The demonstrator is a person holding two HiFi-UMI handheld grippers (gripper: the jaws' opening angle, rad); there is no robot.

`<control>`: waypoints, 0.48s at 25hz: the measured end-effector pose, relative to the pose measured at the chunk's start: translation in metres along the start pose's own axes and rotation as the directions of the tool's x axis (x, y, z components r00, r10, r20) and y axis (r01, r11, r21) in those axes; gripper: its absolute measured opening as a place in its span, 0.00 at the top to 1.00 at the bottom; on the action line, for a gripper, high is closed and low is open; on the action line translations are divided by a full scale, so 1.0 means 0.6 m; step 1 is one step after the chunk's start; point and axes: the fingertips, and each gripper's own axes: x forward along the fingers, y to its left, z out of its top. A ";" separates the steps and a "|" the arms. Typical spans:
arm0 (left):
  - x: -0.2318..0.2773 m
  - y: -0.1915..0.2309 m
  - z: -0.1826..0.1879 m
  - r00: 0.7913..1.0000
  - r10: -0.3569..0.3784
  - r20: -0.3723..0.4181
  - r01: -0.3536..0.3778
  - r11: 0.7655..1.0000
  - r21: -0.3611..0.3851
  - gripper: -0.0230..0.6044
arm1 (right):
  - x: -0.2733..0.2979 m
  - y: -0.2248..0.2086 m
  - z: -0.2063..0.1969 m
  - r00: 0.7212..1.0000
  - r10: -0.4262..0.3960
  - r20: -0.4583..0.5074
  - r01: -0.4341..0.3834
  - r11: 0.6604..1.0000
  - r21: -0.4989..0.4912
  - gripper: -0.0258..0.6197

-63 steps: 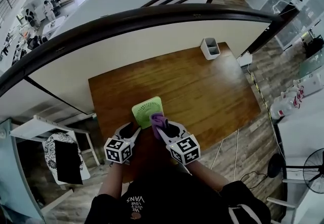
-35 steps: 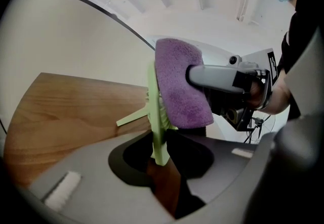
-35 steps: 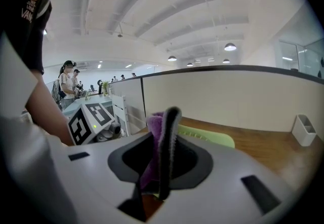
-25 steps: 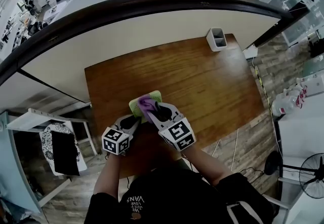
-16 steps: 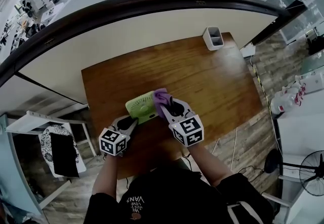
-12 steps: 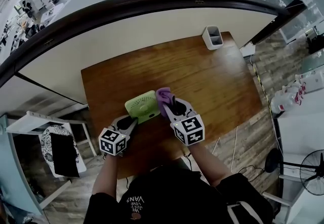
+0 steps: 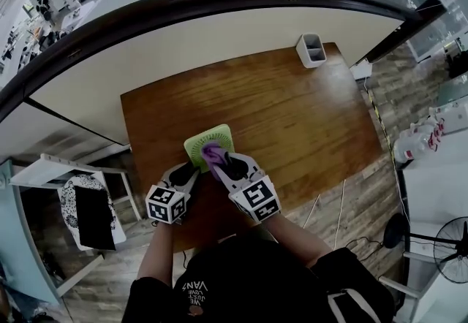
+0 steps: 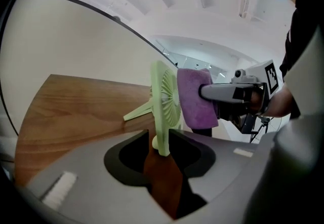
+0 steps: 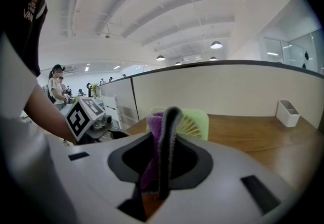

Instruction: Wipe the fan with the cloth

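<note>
Head view: light-green plastic fan [image 7: 208, 143], a square frame with a round slatted grille, stands upright near the front edge of a glossy brown wood-grain table [image 7: 292, 117]. Fuzzy purple cloth [image 7: 212, 153] lies against the grille, pinched tight in the right gripper [image 7: 218, 161]. Left gripper [image 7: 191, 170] jaws have just been opening, with the fan's lower edge loose between them. White pen holder [image 7: 311, 50] sits at the far corner. Behind it runs a cream curved partition [image 7: 183, 51] with a dark rail.
</note>
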 end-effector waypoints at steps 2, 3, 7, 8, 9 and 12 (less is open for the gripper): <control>-0.001 0.001 -0.003 1.000 0.006 0.000 -0.006 1.000 0.006 0.77 | 0.016 0.025 -0.003 0.999 0.043 -0.008 -0.043 0.999 -0.015 0.82; 0.000 0.001 -0.002 1.000 0.008 0.002 -0.008 1.000 0.007 0.77 | 0.024 0.037 -0.001 0.998 0.066 -0.010 -0.066 0.997 -0.025 0.82; 0.004 -0.001 0.000 1.000 0.018 0.000 -0.018 1.000 0.013 0.80 | 0.049 0.064 0.001 0.993 0.118 -0.030 -0.120 0.990 -0.073 0.82; 0.005 -0.002 0.000 1.000 0.014 0.000 -0.014 1.000 0.011 0.83 | 0.052 0.063 0.000 0.993 0.117 -0.034 -0.119 0.990 -0.076 0.82; 0.005 -0.003 0.000 1.000 0.011 0.000 -0.011 1.000 0.008 0.85 | 0.054 0.060 -0.001 0.993 0.114 -0.038 -0.117 0.990 -0.075 0.82; 0.004 -0.003 0.000 1.000 0.011 0.001 -0.011 1.000 -0.002 0.85 | 0.049 0.046 -0.006 0.994 0.098 -0.046 -0.101 0.992 -0.069 0.82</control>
